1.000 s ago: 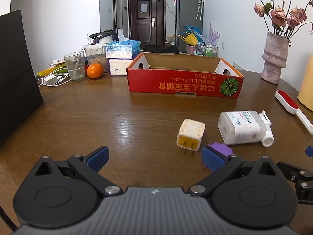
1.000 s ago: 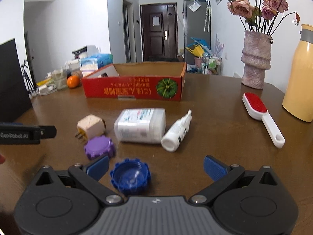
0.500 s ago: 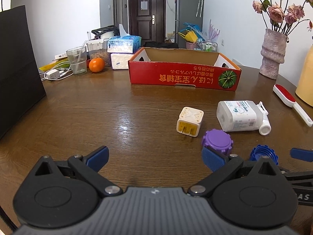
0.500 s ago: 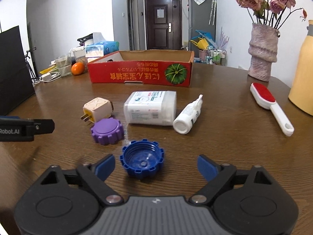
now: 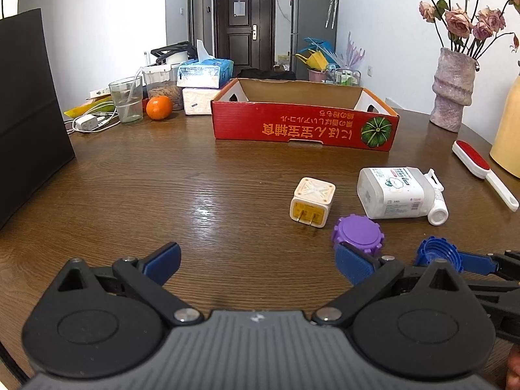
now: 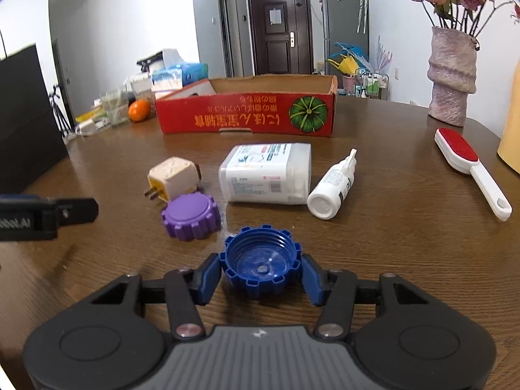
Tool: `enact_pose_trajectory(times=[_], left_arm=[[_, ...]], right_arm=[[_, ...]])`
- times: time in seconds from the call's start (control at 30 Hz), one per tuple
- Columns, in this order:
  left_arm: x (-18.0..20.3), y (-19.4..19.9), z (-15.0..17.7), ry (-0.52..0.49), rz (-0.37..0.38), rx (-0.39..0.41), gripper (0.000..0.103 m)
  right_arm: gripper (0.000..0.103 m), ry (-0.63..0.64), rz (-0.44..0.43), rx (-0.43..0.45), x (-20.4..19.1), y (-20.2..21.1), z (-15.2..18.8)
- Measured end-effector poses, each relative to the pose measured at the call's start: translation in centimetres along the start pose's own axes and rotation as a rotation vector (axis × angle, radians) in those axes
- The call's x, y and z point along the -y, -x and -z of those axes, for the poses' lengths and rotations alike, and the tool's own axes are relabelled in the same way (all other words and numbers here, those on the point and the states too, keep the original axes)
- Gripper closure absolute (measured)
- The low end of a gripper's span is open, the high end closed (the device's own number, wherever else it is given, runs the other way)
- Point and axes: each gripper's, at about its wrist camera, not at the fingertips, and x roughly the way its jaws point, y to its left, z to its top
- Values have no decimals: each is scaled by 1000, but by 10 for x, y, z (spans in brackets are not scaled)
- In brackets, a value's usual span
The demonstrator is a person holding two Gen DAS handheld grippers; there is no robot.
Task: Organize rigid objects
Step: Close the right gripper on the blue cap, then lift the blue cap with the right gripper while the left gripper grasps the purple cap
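Note:
My right gripper point(image 6: 260, 273) is shut on a blue ribbed cap point(image 6: 260, 268) lying open side up on the table; the cap also shows in the left wrist view point(image 5: 435, 255). A purple cap point(image 6: 191, 216), a cream plug adapter point(image 6: 172, 178), a white rectangular bottle point(image 6: 265, 174) on its side and a small white dropper bottle point(image 6: 333, 188) lie just beyond. My left gripper point(image 5: 256, 263) is open and empty, low over the table, left of the purple cap point(image 5: 357, 230). The red cardboard box point(image 5: 304, 126) stands open farther back.
A red lint brush point(image 6: 471, 170) lies at the right, with a vase point(image 6: 451, 74) and a yellow jug point(image 5: 507, 136) behind. An orange point(image 5: 158, 107), a glass point(image 5: 126, 99), tissue boxes point(image 5: 203, 74) and cables sit back left. A black panel point(image 5: 26, 113) stands at the left edge.
My right gripper has moved forward and closed its fingers on the blue cap. The left gripper has drawn back a little and stays open.

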Motion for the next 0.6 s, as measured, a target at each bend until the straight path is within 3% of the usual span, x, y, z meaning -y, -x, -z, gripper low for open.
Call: enact_pose_trajectory(times=[0.6], left_arm=[[46, -20, -9, -40, 24, -15, 0]], right_arm=[[51, -57, 79, 108, 59, 19, -12]])
